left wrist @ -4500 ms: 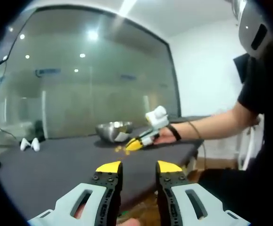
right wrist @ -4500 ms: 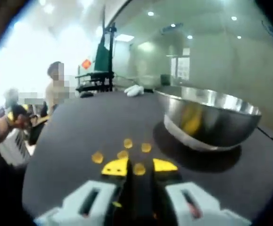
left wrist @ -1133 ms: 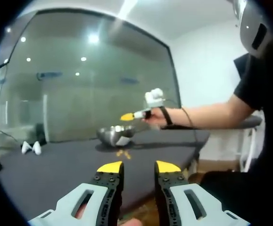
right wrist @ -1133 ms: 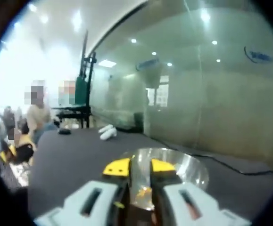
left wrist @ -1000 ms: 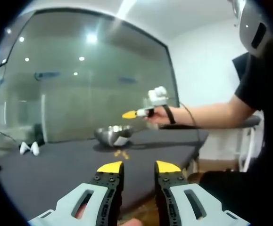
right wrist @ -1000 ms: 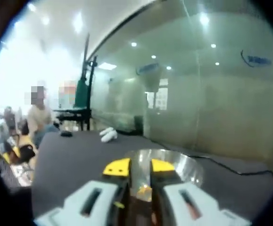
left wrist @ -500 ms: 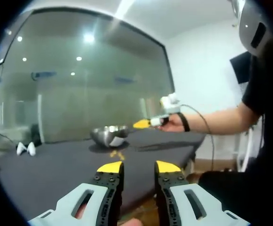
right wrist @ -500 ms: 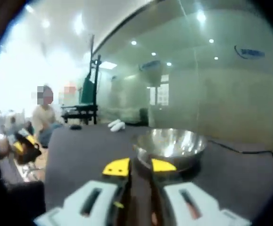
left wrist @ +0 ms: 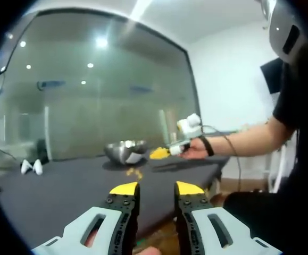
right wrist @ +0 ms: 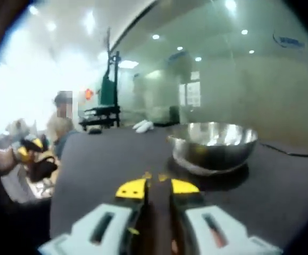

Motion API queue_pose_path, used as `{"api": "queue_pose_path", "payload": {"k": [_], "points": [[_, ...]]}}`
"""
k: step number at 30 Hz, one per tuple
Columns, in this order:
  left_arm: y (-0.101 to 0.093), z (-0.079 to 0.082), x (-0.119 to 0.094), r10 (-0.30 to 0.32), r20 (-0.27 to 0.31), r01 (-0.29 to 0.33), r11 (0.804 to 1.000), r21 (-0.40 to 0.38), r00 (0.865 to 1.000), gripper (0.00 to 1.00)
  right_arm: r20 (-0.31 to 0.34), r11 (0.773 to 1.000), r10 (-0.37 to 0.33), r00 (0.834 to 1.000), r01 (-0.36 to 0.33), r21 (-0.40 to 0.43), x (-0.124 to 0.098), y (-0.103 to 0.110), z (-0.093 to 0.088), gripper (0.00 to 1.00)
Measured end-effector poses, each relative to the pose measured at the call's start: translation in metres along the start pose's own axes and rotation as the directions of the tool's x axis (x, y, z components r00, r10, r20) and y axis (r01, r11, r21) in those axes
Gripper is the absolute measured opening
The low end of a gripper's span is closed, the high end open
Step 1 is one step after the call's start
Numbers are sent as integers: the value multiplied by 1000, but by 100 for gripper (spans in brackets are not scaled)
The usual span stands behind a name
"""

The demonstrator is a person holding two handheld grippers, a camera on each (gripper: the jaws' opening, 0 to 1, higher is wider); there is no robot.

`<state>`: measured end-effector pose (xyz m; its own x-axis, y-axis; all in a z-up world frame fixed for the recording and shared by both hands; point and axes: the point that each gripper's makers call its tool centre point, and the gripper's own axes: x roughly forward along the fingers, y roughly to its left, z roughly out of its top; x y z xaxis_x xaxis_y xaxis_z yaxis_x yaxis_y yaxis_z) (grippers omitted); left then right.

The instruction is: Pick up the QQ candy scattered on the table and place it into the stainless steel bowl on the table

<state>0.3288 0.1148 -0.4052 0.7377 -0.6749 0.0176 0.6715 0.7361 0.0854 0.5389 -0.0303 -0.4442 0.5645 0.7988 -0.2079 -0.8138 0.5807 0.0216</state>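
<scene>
Steel bowl (right wrist: 213,144) on dark counter (right wrist: 100,170). Yellow candies (left wrist: 134,172) just beside bowl. Right hand-held gripper (right wrist: 157,187) near bowl, slightly apart, empty. Left hand-held gripper (left wrist: 157,188) far back, open, empty.

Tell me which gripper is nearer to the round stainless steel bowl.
Right. The right gripper hovers just beside the round stainless steel bowl; the left gripper is far back, at the table's near edge.
</scene>
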Motion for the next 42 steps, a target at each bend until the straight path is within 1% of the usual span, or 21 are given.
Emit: {"api": "queue_pose_path", "payload": {"k": [1,2,3,5,8,12,18,19,25,29,36,42], "points": [[0,0,0,1,1,-1,1000,0,1000,27,-9,999,40,999,-40,-4,2,15,-3,17],[1,0,-1,3,1,-3,1000,-1,1000,27,-27,998,59,998,-60,-27,4,21,-7,17],[1,1,-1,5,3,-5,1000,-1,1000,27,-50,994,83,995,-87,-66,7,30,-10,17],[2,1,-1,8,4,-8,1000,0,1000,27,-82,986,133,988,-140,-87,11,43,-16,17],[2,1,-2,13,3,-13,1000,-4,1000,27,-100,979,154,983,-165,-116,18,53,-16,17],[3,-1,-3,13,-6,-13,1000,-2,1000,27,-108,977,160,981,-174,-126,28,58,-15,17],[9,-1,-9,30,-4,-30,1000,-5,1000,27,-140,971,178,974,-197,-137,41,66,-21,17],[10,-1,-9,33,-5,-33,999,-5,999,27,-147,970,181,972,-201,-137,42,63,-23,17],[12,-3,-12,40,-7,-40,999,-9,999,27,-164,968,189,968,-212,-133,52,66,-27,17],[11,-3,-12,36,-7,-36,999,-12,999,27,-154,970,194,969,-213,-115,55,68,-26,17],[14,-2,-13,38,-5,-38,999,-10,999,27,-147,970,189,971,-208,-123,56,69,-26,11],[12,-2,-11,33,-5,-33,999,-6,999,27,-148,971,185,972,-204,-125,56,70,-26,10]]}}
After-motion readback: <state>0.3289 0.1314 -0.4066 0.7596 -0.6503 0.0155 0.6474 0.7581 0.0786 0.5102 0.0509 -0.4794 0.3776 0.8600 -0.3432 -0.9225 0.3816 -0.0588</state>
